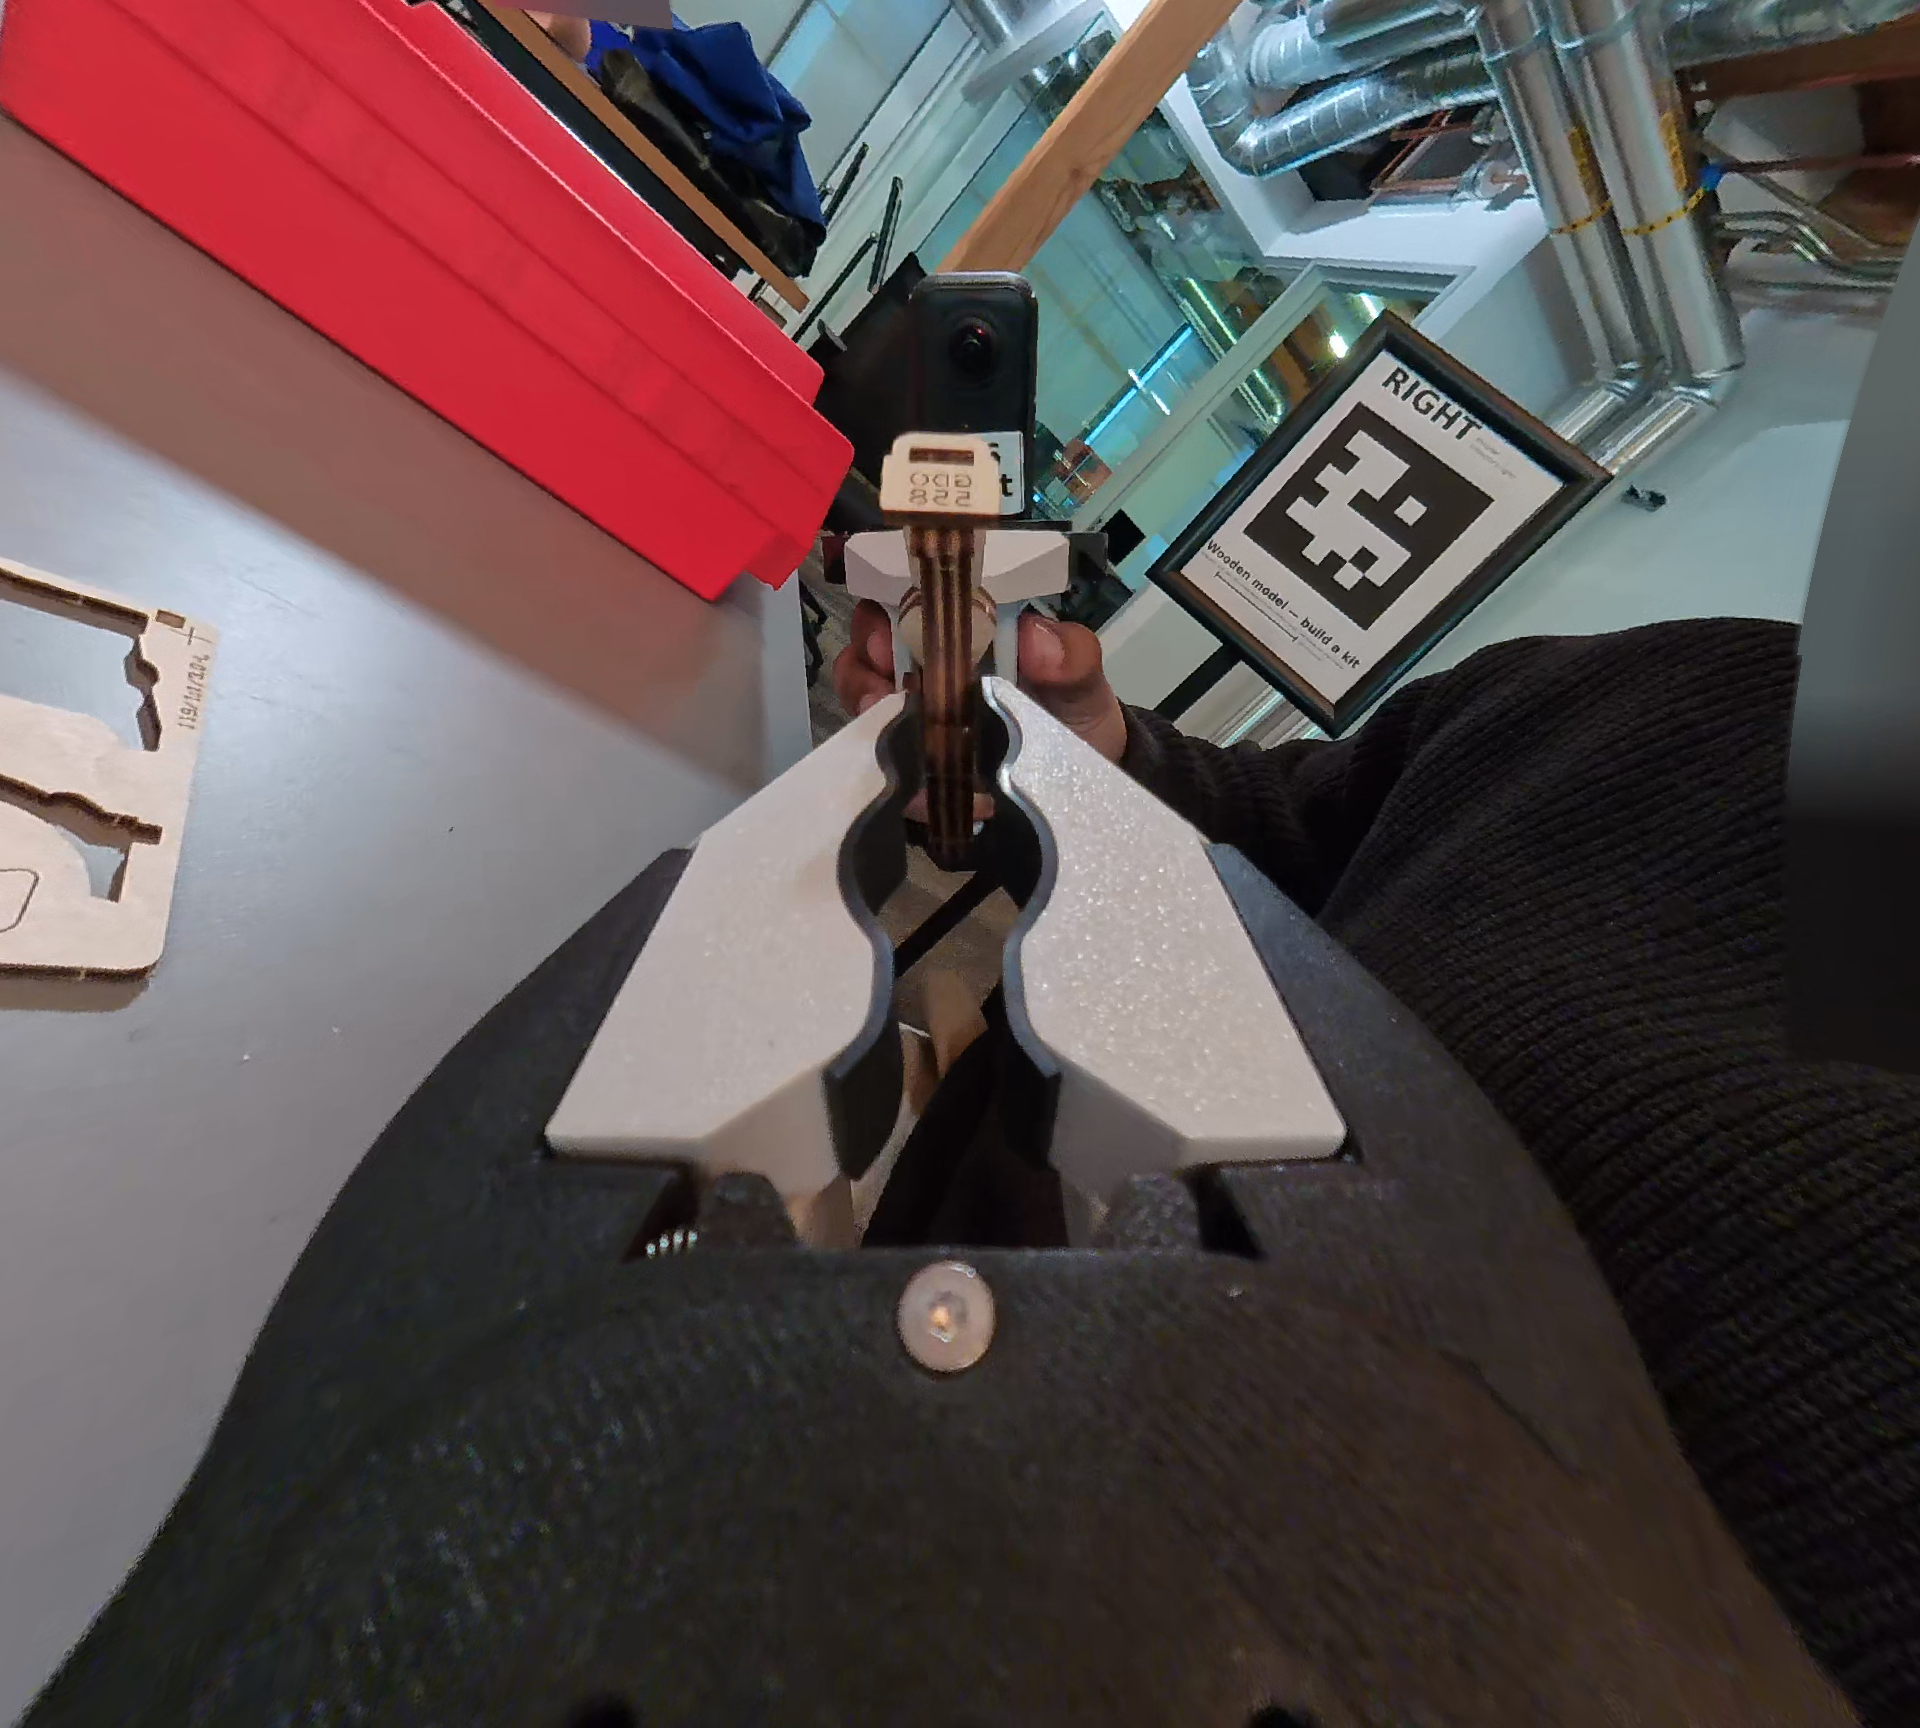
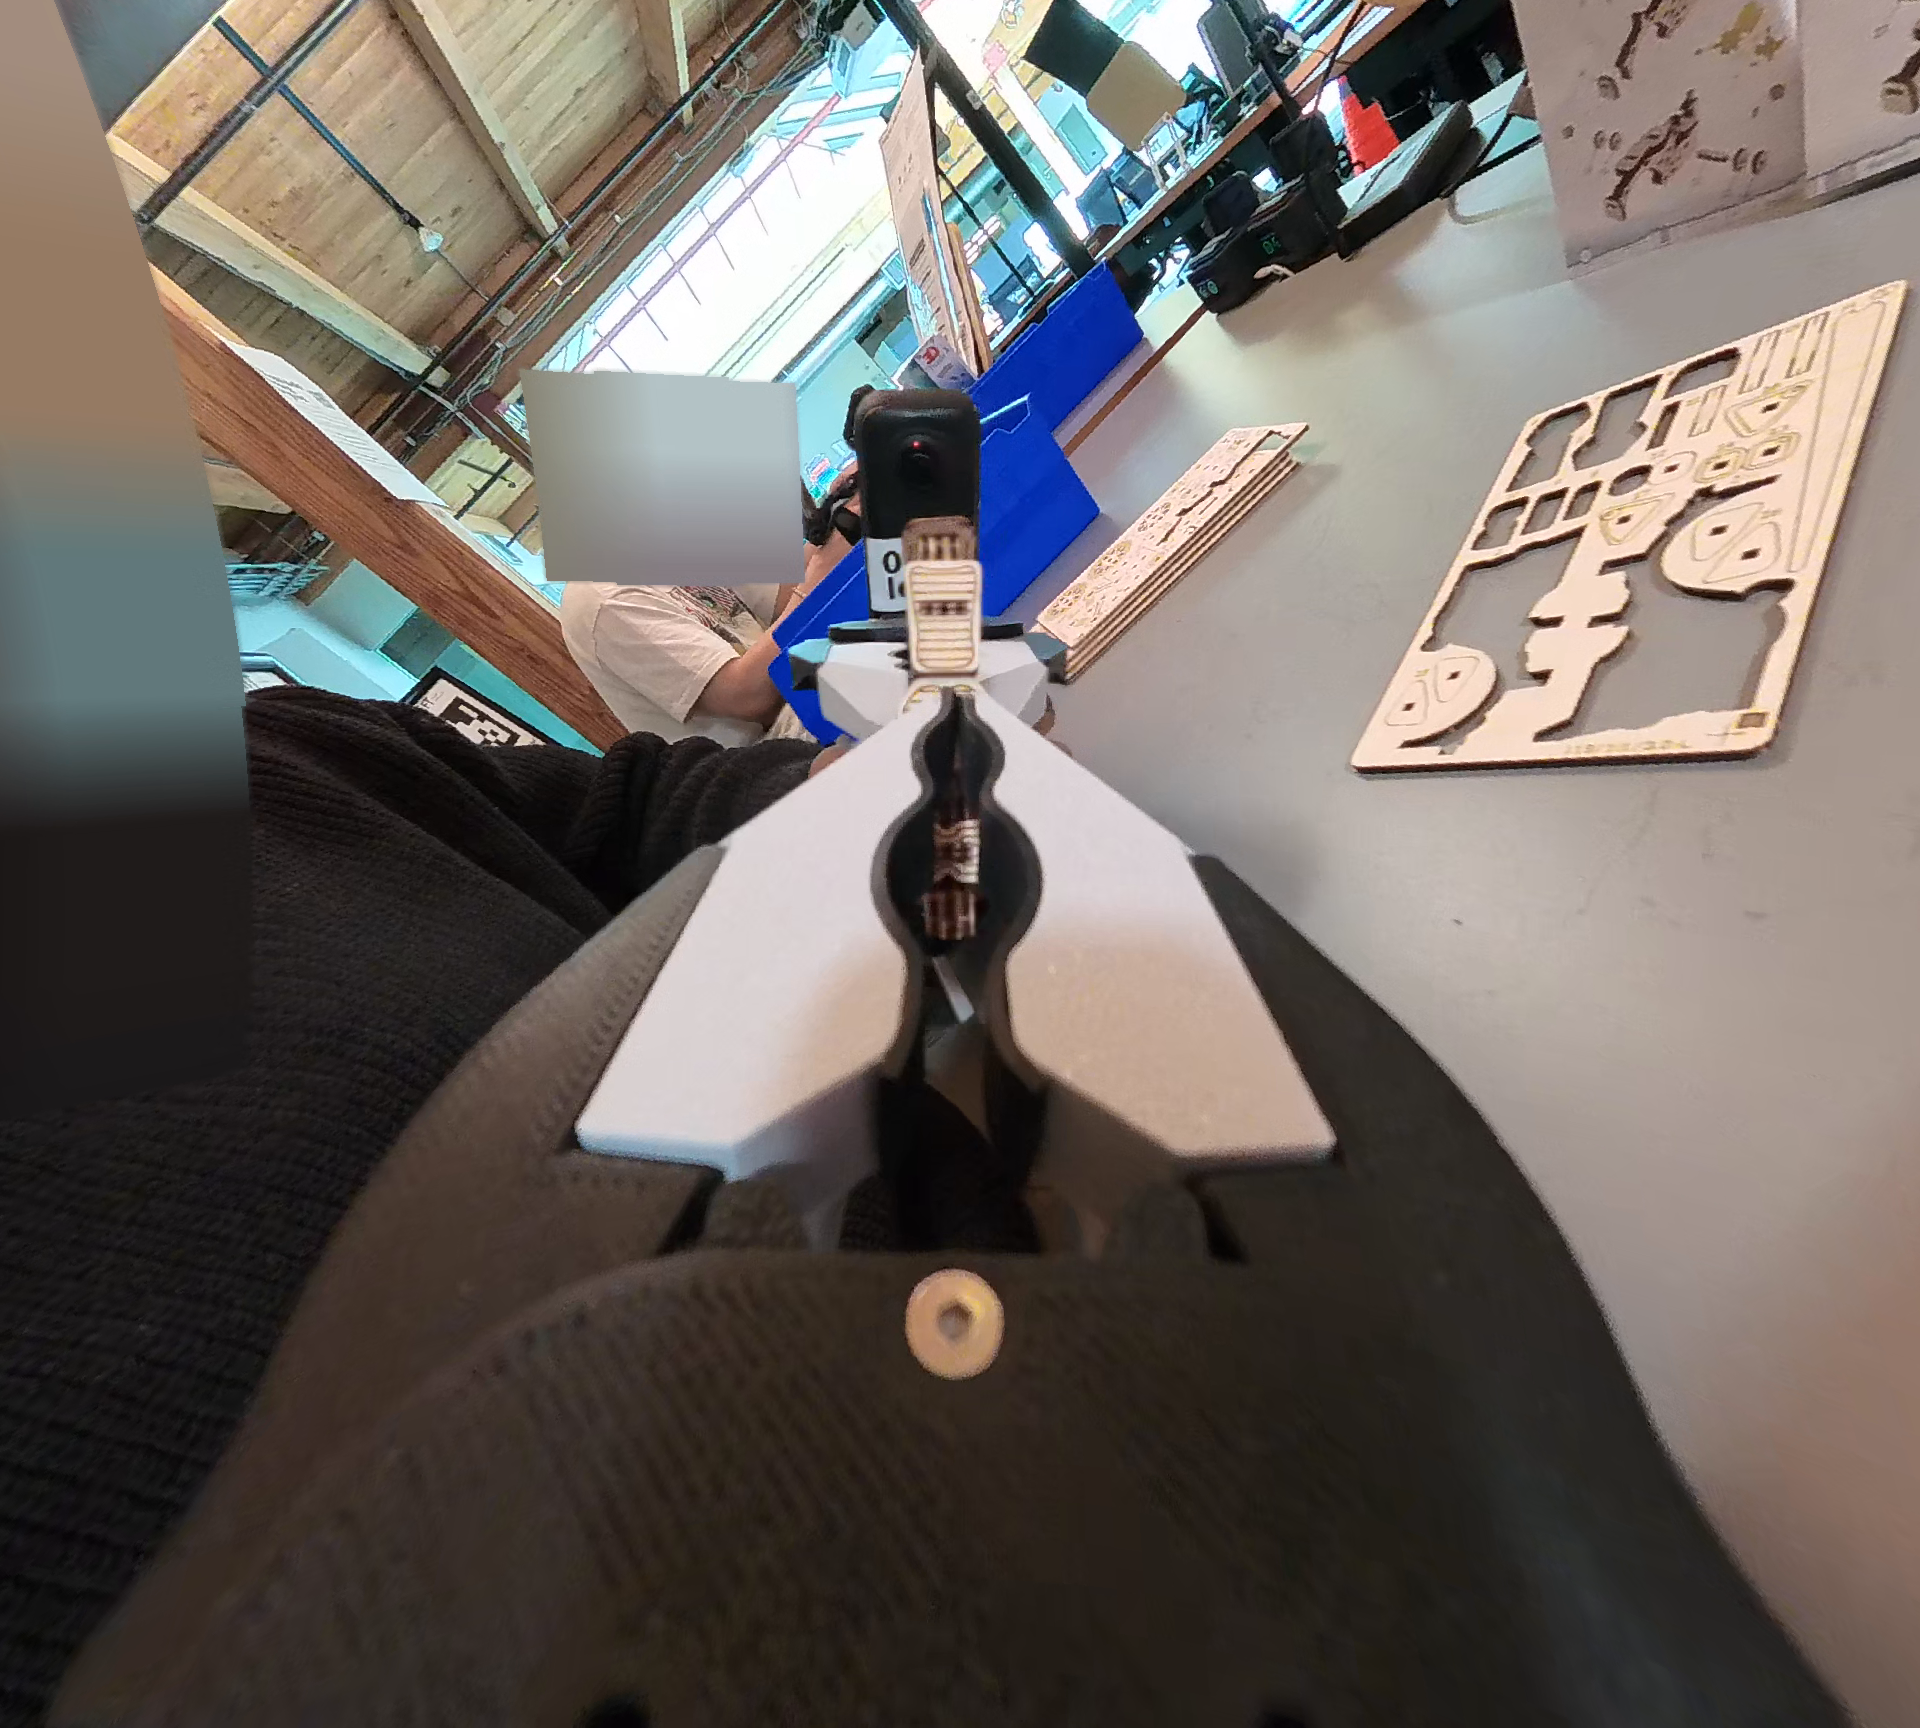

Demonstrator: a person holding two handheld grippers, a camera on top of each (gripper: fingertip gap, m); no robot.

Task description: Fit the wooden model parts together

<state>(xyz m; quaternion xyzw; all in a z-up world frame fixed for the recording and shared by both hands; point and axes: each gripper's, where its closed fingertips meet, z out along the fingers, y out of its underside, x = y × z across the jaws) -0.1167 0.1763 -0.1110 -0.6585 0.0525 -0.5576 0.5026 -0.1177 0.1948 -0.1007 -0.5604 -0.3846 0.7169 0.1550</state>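
Both hand-held grippers are seen closed on one wooden model assembly, which is held in the air between them, above the desk edge. In the left wrist view, the left hand-held gripper [image 1: 948, 722] is seen with its grey fingers [image 1: 790, 909] pinched on the layered, dark-edged end of the wooden assembly [image 1: 943, 639]. At the far end of the piece, the right hand-held gripper [image 1: 956, 577] is seen facing back, with a hand [image 1: 1070, 691] wrapped behind it and a small black camera [image 1: 974, 359] mounted above it.

In the right wrist view, the same arrangement is shown from the other side: the right hand-held gripper [image 2: 954, 722] is clamped on the narrow layered part [image 2: 954, 868], and a pale slatted plate of the assembly [image 2: 943, 618] is seen standing up just beyond the fingertips, with the left hand-held gripper [image 2: 930, 686] directly behind it.

A dark knitted sleeve [image 1: 1558, 899] is seen to the side of the grippers. On the grey desk [image 2: 1455, 951], a punched-out wooden parts sheet [image 2: 1621, 535] lies flat, and a stack of further sheets [image 2: 1174, 535] lies farther off, near a blue bin [image 2: 1039, 431]. A red bin [image 1: 364, 224] rests on the desk, and a framed marker sign [image 1: 1371, 515] stands beyond its edge.
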